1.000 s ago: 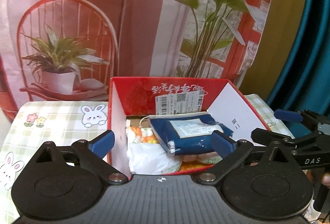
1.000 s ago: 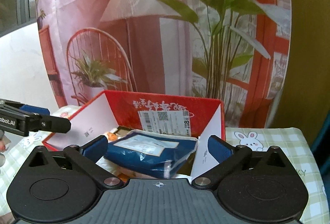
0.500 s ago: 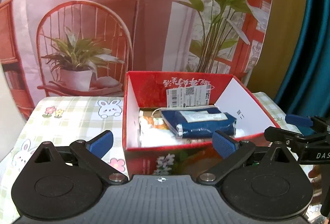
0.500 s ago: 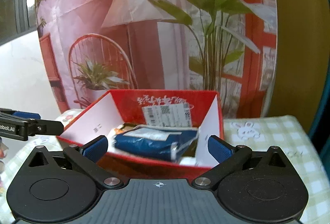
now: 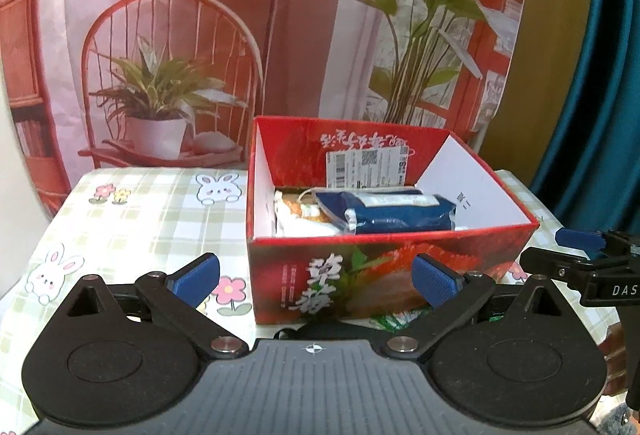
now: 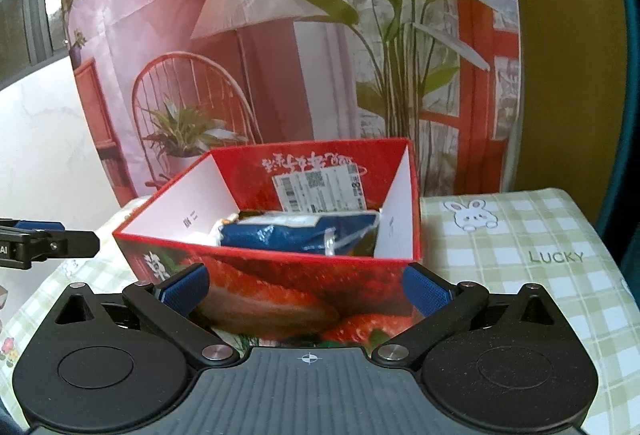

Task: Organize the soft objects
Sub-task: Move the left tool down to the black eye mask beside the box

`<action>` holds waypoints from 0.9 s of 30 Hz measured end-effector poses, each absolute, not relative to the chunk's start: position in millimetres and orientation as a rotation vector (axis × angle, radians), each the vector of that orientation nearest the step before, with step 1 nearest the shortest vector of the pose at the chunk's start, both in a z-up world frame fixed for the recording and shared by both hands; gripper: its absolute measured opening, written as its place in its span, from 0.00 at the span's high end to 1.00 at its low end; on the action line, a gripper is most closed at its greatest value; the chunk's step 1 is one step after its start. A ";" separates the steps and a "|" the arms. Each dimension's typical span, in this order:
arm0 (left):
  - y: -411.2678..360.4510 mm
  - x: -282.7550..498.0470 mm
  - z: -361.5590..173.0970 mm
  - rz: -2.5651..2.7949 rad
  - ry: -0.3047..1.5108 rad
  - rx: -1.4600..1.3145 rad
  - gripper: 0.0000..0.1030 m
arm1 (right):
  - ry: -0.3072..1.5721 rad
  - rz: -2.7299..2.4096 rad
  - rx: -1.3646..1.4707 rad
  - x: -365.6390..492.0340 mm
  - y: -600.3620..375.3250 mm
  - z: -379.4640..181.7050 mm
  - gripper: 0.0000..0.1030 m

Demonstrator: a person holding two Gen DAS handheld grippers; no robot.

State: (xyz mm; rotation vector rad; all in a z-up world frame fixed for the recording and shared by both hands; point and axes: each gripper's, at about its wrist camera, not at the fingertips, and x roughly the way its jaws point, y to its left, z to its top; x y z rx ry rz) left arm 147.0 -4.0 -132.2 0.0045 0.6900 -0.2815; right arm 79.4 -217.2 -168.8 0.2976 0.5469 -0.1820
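Note:
A red strawberry-print box [image 5: 384,287] [image 6: 280,287] stands on the checked tablecloth. Inside it a navy soft item in a clear bag [image 5: 396,213] [image 6: 300,235] lies on top of white and orange soft items [image 5: 298,219]. My left gripper [image 5: 316,277] is open and empty, pulled back in front of the box's near wall. My right gripper [image 6: 306,289] is open and empty too, facing the box's front right corner. The right gripper's fingers [image 5: 576,239] show at the right edge of the left wrist view; the left gripper's fingers [image 6: 48,241] show at the left of the right wrist view.
The green-checked tablecloth with rabbits and flowers [image 5: 160,211] [image 6: 520,235] spreads left and right of the box. A printed backdrop of a chair, lamp and plants [image 5: 280,35] hangs behind the table. A teal curtain [image 5: 592,75] hangs at the right.
Both grippers have drawn back and down from over the box; its outer front wall now fills the lower view. The navy bag stays lying in the box.

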 end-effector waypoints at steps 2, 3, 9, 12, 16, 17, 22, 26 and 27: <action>-2.0 146.4 -136.0 -0.283 0.705 -0.006 0.00 | 0.566 -0.173 0.308 79.5 -218.6 -172.1 0.00; -0.8 146.0 -138.1 -0.285 0.713 -0.013 0.00 | 0.578 -0.166 0.314 79.7 -218.8 -174.0 0.00; 4.4 143.4 -148.9 -0.290 0.754 -0.043 0.00 | 0.630 -0.176 0.265 79.7 -211.3 -182.5 0.00; 6.1 142.4 -151.0 -0.293 0.764 -0.052 0.00 | 0.648 -0.171 0.255 79.2 -209.2 -185.6 0.00; 5.4 141.4 -151.4 -0.298 0.770 -0.056 0.01 | 0.672 -0.170 0.268 79.9 -210.1 -189.9 0.00; 4.9 141.1 -151.4 -0.299 0.772 -0.055 0.01 | 0.673 -0.168 0.271 79.0 -209.7 -190.8 0.00; 6.5 140.6 -153.6 -0.306 0.786 -0.064 0.03 | 0.700 -0.159 0.260 76.4 -208.3 -195.9 0.00; 7.3 141.7 -157.5 -0.318 0.806 -0.080 0.06 | 0.719 -0.135 0.269 74.3 -208.5 -200.5 0.01; 7.4 142.1 -158.2 -0.321 0.810 -0.082 0.07 | 0.723 -0.128 0.273 74.0 -208.8 -201.6 0.01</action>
